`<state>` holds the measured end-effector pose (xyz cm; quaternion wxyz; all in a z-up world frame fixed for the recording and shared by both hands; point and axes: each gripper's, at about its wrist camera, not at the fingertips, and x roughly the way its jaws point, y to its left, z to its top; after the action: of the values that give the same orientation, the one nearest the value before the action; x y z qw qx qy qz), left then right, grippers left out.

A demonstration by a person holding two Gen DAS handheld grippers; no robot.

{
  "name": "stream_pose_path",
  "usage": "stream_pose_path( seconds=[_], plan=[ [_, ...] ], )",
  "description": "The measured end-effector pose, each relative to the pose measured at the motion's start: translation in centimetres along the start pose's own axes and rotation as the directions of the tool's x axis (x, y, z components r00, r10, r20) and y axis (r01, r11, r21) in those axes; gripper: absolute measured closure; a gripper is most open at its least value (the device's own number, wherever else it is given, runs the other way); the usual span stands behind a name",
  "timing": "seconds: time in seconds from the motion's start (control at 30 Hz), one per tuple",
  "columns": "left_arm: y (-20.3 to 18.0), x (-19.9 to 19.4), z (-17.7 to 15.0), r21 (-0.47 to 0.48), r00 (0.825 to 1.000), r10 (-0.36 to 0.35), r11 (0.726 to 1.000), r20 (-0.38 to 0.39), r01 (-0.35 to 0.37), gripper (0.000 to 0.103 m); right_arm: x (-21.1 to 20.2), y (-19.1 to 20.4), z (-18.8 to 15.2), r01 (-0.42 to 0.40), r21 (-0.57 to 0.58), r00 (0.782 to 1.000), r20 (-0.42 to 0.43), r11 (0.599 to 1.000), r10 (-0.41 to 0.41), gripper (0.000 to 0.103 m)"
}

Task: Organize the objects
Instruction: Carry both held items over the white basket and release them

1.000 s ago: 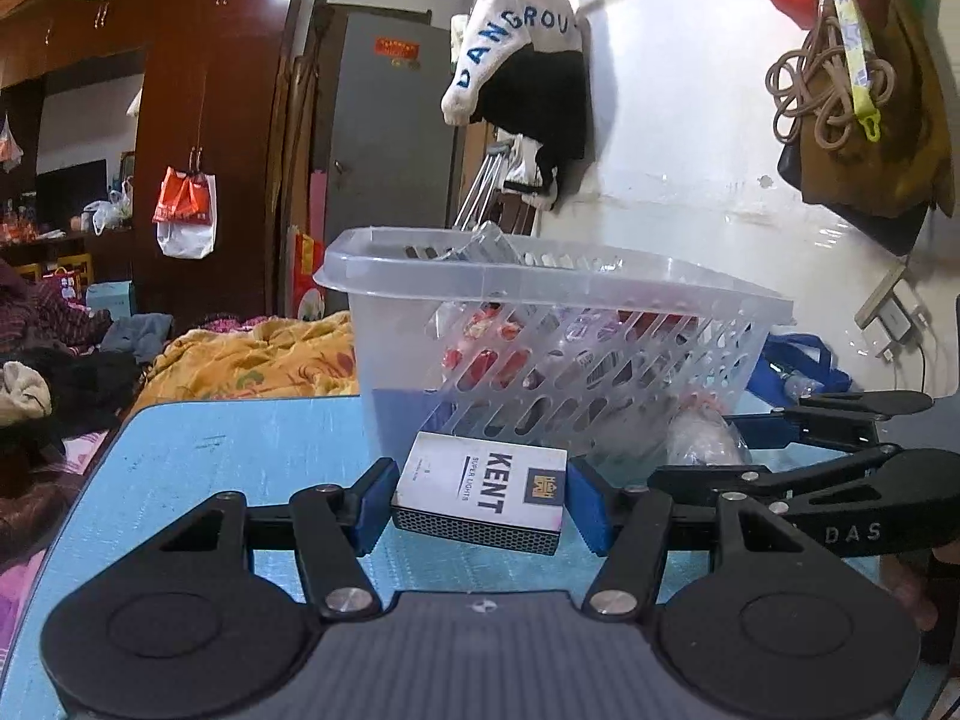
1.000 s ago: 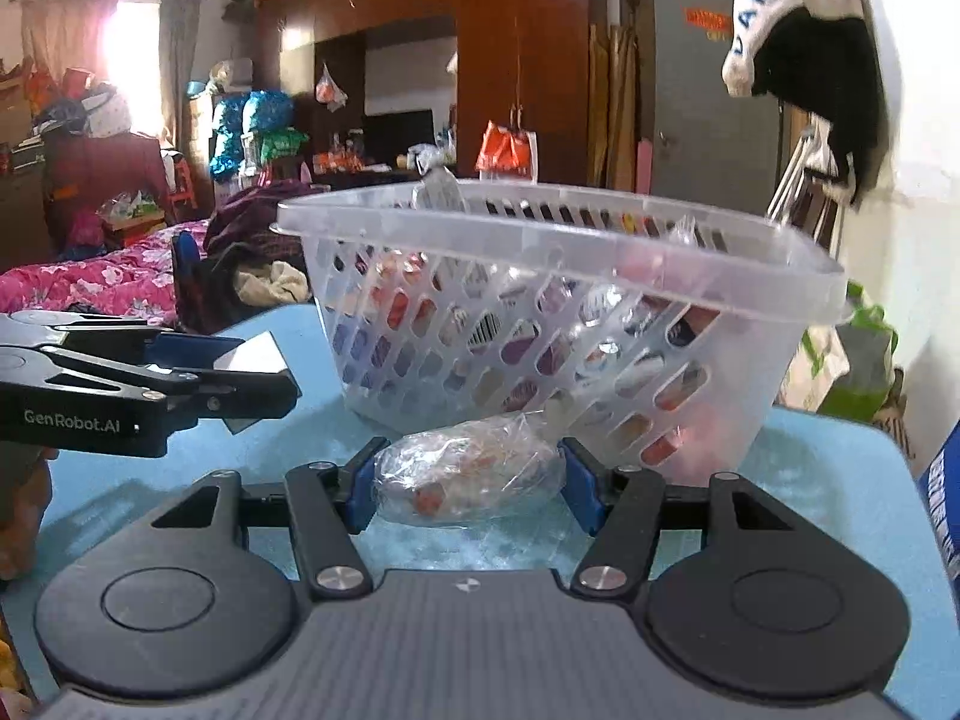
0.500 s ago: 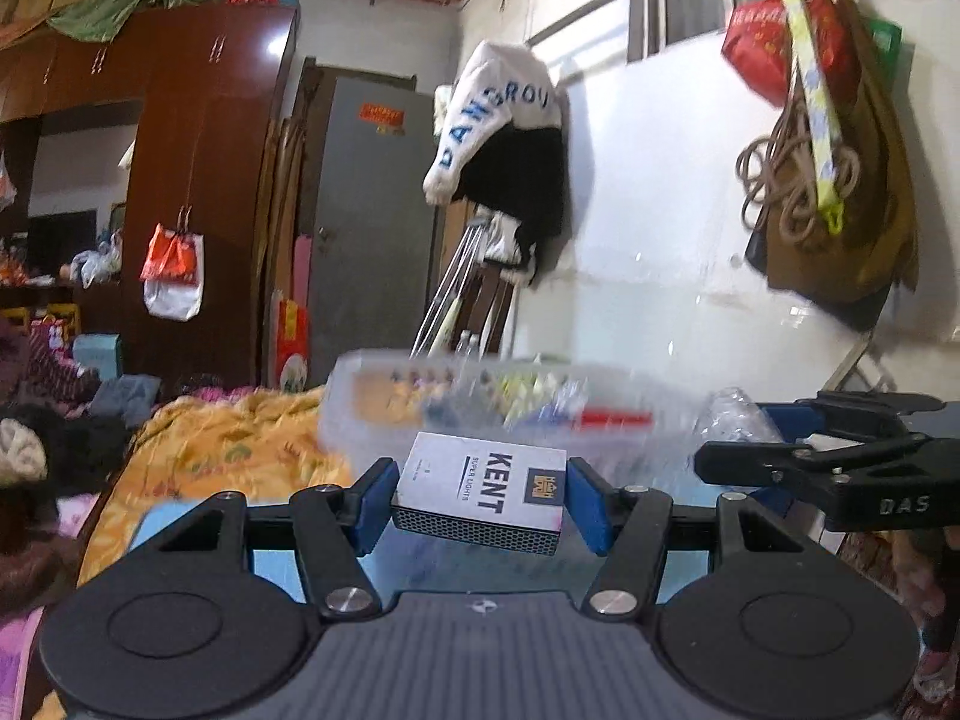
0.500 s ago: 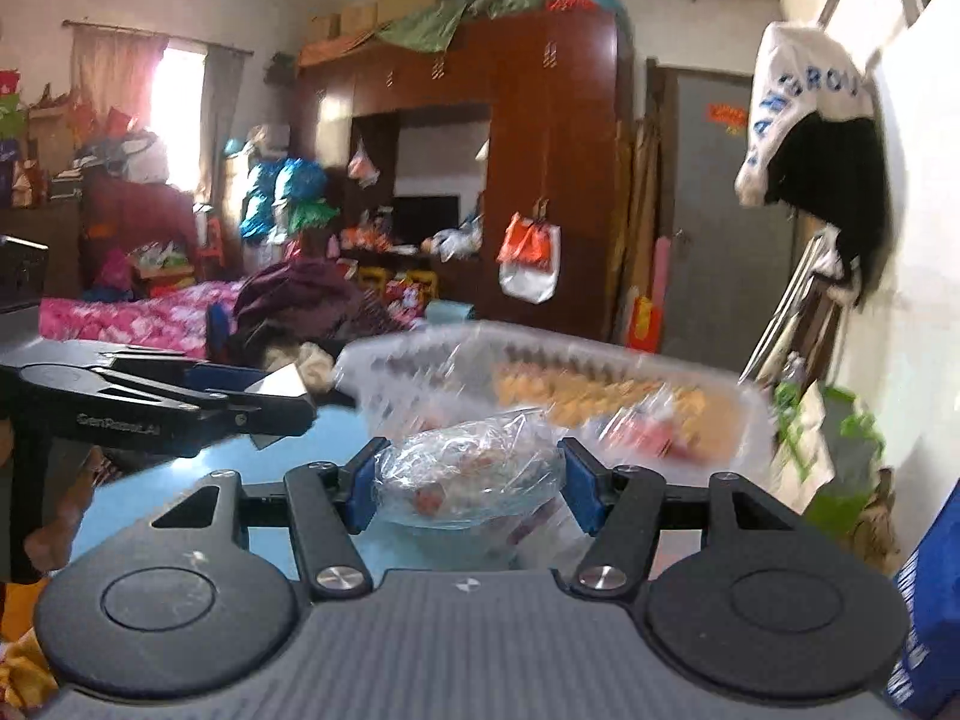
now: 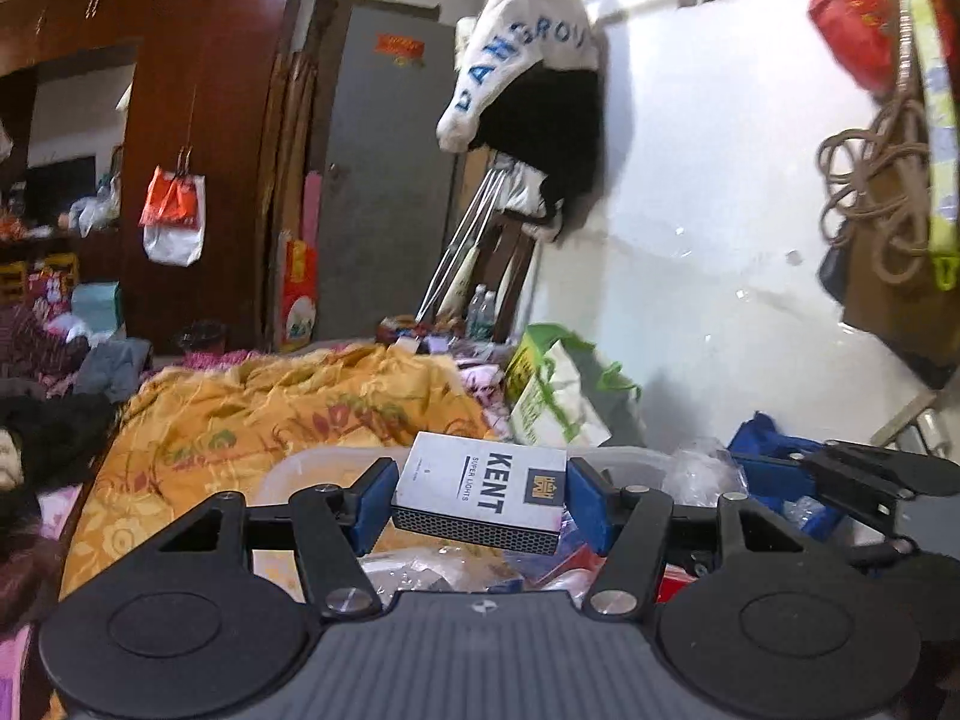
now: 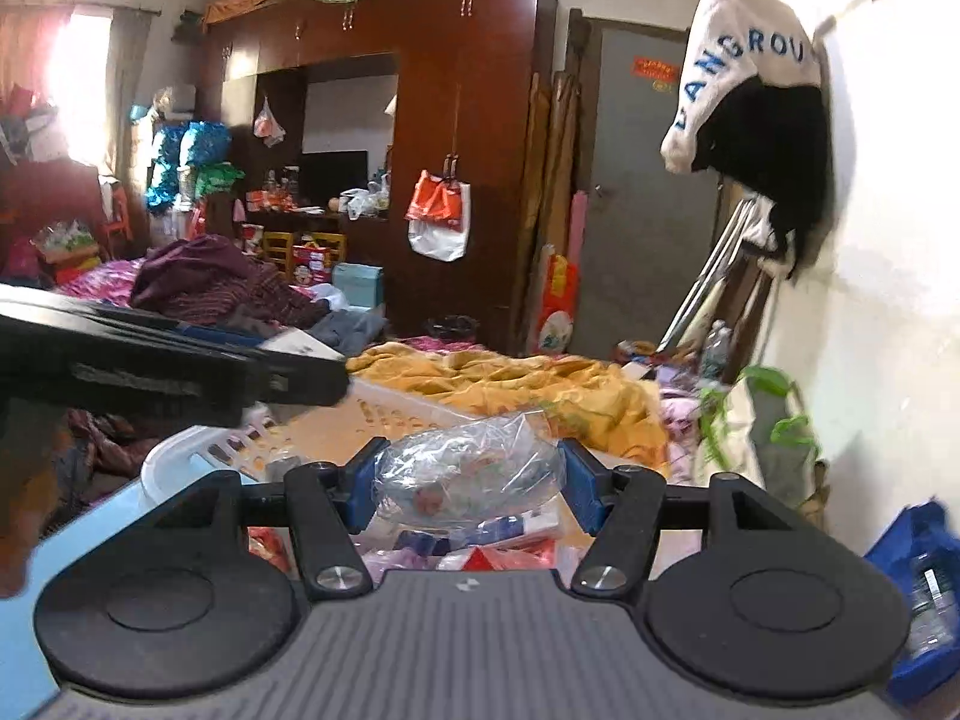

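My left gripper (image 5: pixel 477 504) is shut on a white KENT cigarette box (image 5: pixel 480 495) and holds it above the clear plastic basket (image 5: pixel 312 468). My right gripper (image 6: pixel 468 483) is shut on a clear plastic bag of small items (image 6: pixel 465 474), also above the basket (image 6: pixel 180 450), which holds several packets. The right gripper shows at the right of the left wrist view (image 5: pixel 840 480). The left gripper shows at the left of the right wrist view (image 6: pixel 180 372).
The basket stands on a light blue table (image 6: pixel 60 558). Beyond it lie an orange blanket (image 5: pixel 270 414), a green-and-white bag (image 5: pixel 558 396) and a white wall (image 5: pixel 720 240) on the right. A blue bag (image 6: pixel 918 570) sits at the right.
Both grippers have risen from table level in front of the basket to above its rim, each still holding its object. The basket now lies below the fingers.
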<state>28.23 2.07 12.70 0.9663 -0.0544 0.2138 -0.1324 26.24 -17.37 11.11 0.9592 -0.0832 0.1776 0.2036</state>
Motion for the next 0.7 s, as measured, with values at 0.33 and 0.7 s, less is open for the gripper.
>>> stream_pose_path(
  seconds=[0.33, 0.7],
  plan=[
    [2.5, 1.0, -0.9, -0.072, 0.998, 0.056, 0.996, -0.020, -0.058, 0.006, -1.0, -1.1, -1.3, 0.005, 0.014, 0.999, 0.045, 1.000, -0.005, 0.000],
    [0.1, -0.8, -2.7, 0.029, 0.996, 0.078, 0.997, -0.040, -0.077, 0.005, -2.8, -1.9, -1.4, 0.029, 0.042, 0.999, 0.022, 0.999, -0.030, 0.000]
  ],
)
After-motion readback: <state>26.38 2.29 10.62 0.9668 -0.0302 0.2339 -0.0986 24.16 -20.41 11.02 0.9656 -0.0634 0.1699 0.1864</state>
